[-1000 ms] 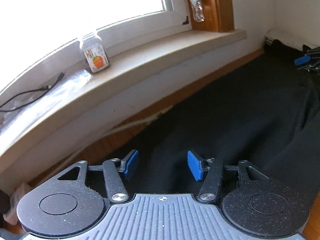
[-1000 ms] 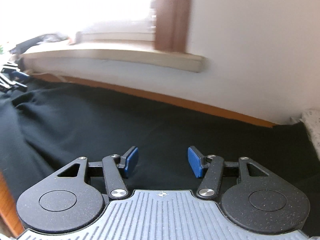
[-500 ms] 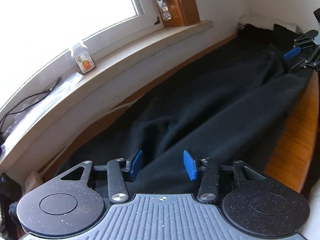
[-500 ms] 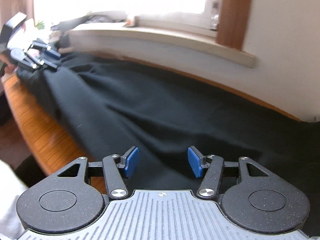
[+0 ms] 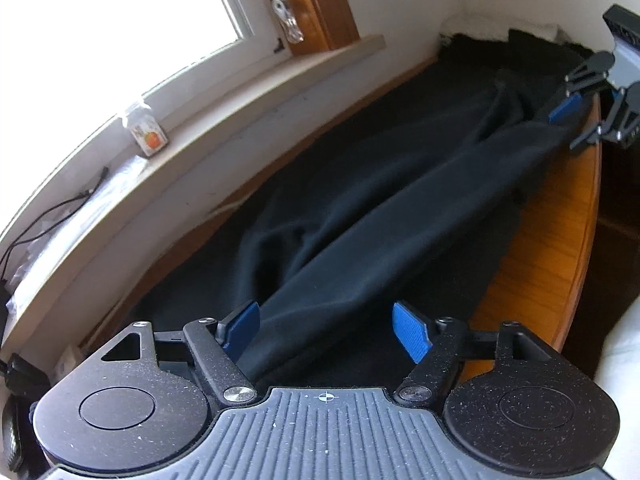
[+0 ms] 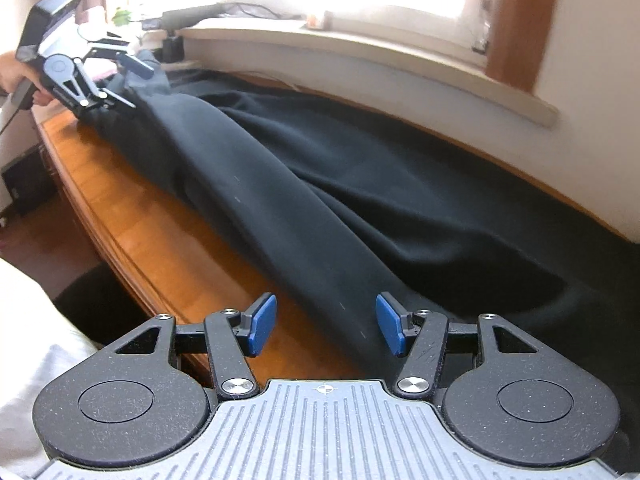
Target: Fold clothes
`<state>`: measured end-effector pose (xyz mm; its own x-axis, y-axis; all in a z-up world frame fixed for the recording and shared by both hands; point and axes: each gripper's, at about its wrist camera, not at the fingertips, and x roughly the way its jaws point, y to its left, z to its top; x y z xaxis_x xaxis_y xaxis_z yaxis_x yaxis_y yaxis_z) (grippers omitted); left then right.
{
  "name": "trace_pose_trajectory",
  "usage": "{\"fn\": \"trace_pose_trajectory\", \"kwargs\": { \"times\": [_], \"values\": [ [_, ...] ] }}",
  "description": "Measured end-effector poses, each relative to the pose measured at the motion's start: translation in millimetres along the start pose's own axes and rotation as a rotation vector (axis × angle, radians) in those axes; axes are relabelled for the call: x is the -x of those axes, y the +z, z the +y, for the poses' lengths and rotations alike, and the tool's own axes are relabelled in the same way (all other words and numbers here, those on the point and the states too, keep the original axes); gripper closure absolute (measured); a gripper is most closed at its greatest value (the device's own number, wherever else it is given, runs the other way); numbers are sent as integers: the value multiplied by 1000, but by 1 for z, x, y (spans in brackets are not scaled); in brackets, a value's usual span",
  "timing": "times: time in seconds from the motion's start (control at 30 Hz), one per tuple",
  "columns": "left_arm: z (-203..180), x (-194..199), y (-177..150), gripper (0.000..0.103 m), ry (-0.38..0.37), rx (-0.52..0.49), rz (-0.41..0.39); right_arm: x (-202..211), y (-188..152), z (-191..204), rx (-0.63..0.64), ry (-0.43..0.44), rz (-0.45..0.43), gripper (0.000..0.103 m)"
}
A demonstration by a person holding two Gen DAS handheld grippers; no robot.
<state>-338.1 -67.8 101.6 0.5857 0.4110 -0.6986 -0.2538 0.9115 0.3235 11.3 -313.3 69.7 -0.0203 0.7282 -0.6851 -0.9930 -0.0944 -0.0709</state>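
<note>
Black cloth [image 5: 400, 220] lies spread along the wooden bench [image 5: 552, 232], with its far edge against the wall under the sill [image 5: 240, 108]. A long doubled ridge of it runs near the bench's front edge, from one tool to the other. It looks like a first lengthwise fold laid over the rest.

Left tool [image 5: 326, 320]: the jaws have just been opening and now stand wide. The ridge's end lies between the pads, which don't press on it, so this reads as letting go. My guess is that this end is already where it should sit.

Right tool [image 6: 326, 320]: the jaws are about half apart with the other end of the ridge between the pads. Bare bench shows between one pad and the cloth. In the left wrist view the cloth seems to rise to the other pad. I can't tell whether it is pinched or only straddled.

Both tools point downward at opposite ends, probably to keep the fold straight and stretched along its length. A ridge slack in the middle would crease.

Bunched wrinkles behind the ridge, nearer the wall, likely need smoothing before the next fold. The front edge of the cloth sits close to the bench rim, so it could slide off if tugged. The sill holds a small bottle [image 5: 148, 138] and a cable, both away from the cloth.
</note>
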Motion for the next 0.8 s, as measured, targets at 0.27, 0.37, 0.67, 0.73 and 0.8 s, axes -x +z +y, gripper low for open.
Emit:
{"fn": "trace_pose_trajectory", "kwargs": {
  "times": [0.27,0.37,0.67,0.73,0.8],
  "values": [
    [13,-15,5,61,-75,16,-19,8,-9,-16,-76,-59,-63,87],
    [16,-12,8,63,-75,36,-44,11,-6,-13,-42,-88,-83,87],
    [26,-20,8,63,-18,64,-56,6,-17,-10,29,-157,-60,72],
    [29,-25,7,63,-4,70,-47,9,-18,-13,30,-171,-75,88],
    [31,-27,5,63,-5,82,-49,12,-18,-14,38,-180,-85,91]
  ]
}}
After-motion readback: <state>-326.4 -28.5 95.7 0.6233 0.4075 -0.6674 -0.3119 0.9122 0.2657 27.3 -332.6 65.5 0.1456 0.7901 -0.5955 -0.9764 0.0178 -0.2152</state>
